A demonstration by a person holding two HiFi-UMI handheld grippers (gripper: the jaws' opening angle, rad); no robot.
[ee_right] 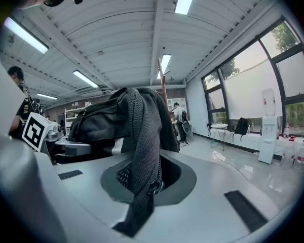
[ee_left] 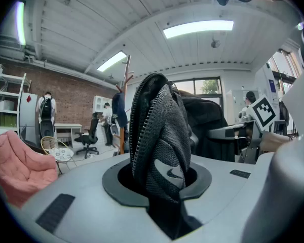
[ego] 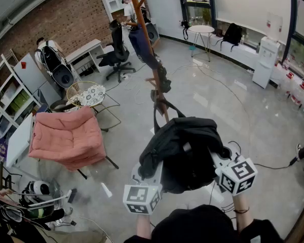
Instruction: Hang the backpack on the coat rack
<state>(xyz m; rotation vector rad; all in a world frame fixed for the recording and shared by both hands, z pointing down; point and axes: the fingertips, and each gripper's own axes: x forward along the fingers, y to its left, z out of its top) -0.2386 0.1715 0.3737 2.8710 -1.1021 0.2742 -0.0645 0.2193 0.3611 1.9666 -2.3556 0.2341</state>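
In the head view the black backpack (ego: 185, 153) hangs in the air between both grippers, just in front of me. My left gripper (ego: 150, 172) is shut on its left side, where zipped mesh fabric (ee_left: 159, 135) is pinched in the jaws. My right gripper (ego: 219, 164) is shut on its right side, gripping a fold with a zipper pull (ee_right: 139, 146). Both sets of fingertips are hidden by the fabric. The wooden coat rack (ego: 146, 39) stands ahead beyond the backpack, with a dark blue garment (ego: 141, 44) hanging on it. The rack pole also shows in the left gripper view (ee_left: 124, 105) and the right gripper view (ee_right: 163, 87).
A pink cushioned chair (ego: 66, 135) and a round side table (ego: 88, 96) stand to the left. An office chair (ego: 116, 54) and people are at the back. A white table (ego: 201, 29) and a water dispenser (ego: 266, 59) stand to the right. Cables (ego: 273, 166) lie on the glossy floor.
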